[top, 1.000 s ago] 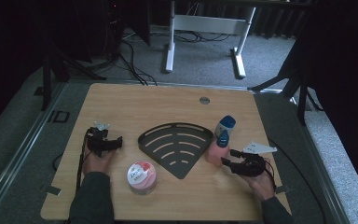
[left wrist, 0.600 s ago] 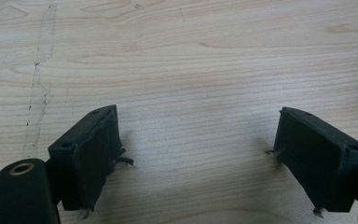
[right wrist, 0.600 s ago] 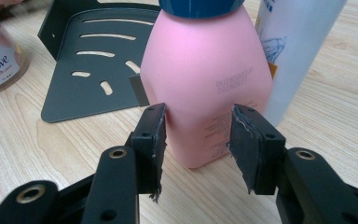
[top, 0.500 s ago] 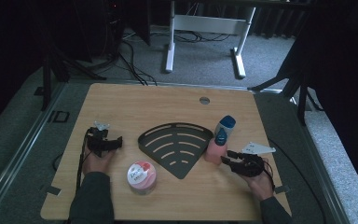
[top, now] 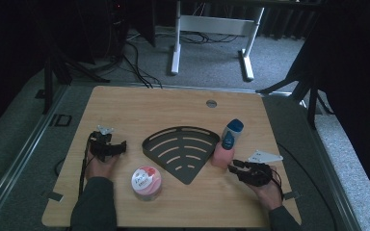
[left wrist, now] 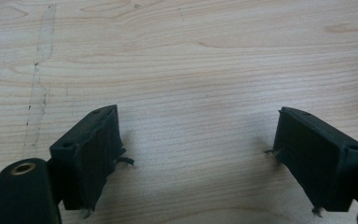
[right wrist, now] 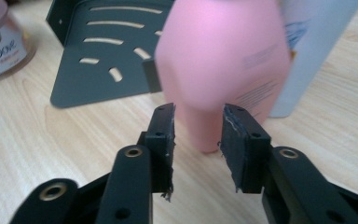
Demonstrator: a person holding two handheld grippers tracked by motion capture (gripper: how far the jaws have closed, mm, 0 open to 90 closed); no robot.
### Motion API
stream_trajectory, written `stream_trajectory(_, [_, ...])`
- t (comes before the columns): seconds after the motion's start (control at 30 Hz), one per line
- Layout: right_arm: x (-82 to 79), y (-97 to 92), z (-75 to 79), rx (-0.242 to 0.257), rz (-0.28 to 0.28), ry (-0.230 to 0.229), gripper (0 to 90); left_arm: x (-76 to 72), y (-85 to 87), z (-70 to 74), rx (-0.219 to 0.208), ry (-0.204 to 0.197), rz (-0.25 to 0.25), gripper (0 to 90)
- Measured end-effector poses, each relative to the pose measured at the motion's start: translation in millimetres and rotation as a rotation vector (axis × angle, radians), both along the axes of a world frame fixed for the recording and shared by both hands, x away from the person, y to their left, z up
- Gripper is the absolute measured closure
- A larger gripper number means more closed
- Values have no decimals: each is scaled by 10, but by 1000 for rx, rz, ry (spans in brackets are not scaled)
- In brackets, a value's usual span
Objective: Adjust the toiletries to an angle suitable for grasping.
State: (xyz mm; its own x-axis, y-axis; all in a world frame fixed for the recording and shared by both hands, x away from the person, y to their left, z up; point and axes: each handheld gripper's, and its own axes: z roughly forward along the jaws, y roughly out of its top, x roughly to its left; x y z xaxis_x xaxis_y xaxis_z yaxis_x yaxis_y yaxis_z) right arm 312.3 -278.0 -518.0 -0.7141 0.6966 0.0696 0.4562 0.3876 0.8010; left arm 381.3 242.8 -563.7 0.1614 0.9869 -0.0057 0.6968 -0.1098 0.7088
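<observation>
A pink bottle (top: 219, 155) stands on the table next to a white bottle with a blue cap (top: 231, 133), at the right corner of a black slotted fan-shaped rack (top: 180, 147). My right gripper (top: 233, 166) lies low on the table just right of the pink bottle. In the right gripper view the right gripper (right wrist: 198, 110) has its jaws a little apart, and the pink bottle's (right wrist: 221, 60) narrow lower end stands at the gap between their tips. I cannot tell if they touch it. My left gripper (top: 120, 146) rests left of the rack, and the left gripper (left wrist: 198, 114) is wide open over bare wood.
A pink jar with a white label (top: 146, 181) stands near the front edge, below the rack's left side. A round grommet (top: 211, 103) sits near the wooden table's far edge (top: 173, 90). Beyond the table are a white desk frame (top: 212, 24) and floor cables.
</observation>
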Motion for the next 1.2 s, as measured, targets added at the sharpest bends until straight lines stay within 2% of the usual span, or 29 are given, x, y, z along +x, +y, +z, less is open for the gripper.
stream_trajectory(0.07, [-16,10,-4,-3,3,1,632,-6,0,1,-1,-2,-3,177])
stream_trajectory(0.1, [-31,17,-6,-4,8,2,632,-35,10,4,-2,-13,-25,177])
stream_trajectory(0.13, [-76,46,-5,-4,23,3,627,-42,12,5,-4,-16,-28,239])
stream_trajectory(0.23, [-126,96,0,0,36,1,624,-69,19,11,-7,-23,-46,298])
stream_trajectory(0.33, [-154,162,5,-2,56,-3,617,-101,4,35,-8,-10,-61,391])
stream_trajectory(0.47, [-157,230,-6,3,81,2,605,-128,-8,57,-13,2,-98,470])
stream_trajectory(0.53, [-153,312,-38,-12,103,13,588,-163,-11,91,-36,-5,-118,479])
stream_trajectory(0.63, [-153,377,-55,-21,121,13,577,-225,0,181,-86,-43,-143,486])
stream_trajectory(0.67, [-153,377,-55,-21,121,13,577,-225,0,181,-86,-43,-143,489])
stream_trajectory(0.7, [-155,400,-56,-23,127,13,573,-274,11,273,-113,-58,-170,489])
stream_trajectory(0.77, [-168,483,-56,-33,149,16,564,-332,6,352,-133,-78,-204,507])
stream_trajectory(0.9, [-169,548,-66,-39,171,12,556,-423,-18,458,-135,-92,-263,498])
stream_trajectory(1.03, [-156,596,-75,-44,182,15,546,-508,-40,538,-112,-103,-302,475])
stream_trajectory(1.2, [-141,629,-88,-49,191,19,534,-645,-48,623,-134,-133,-346,459])
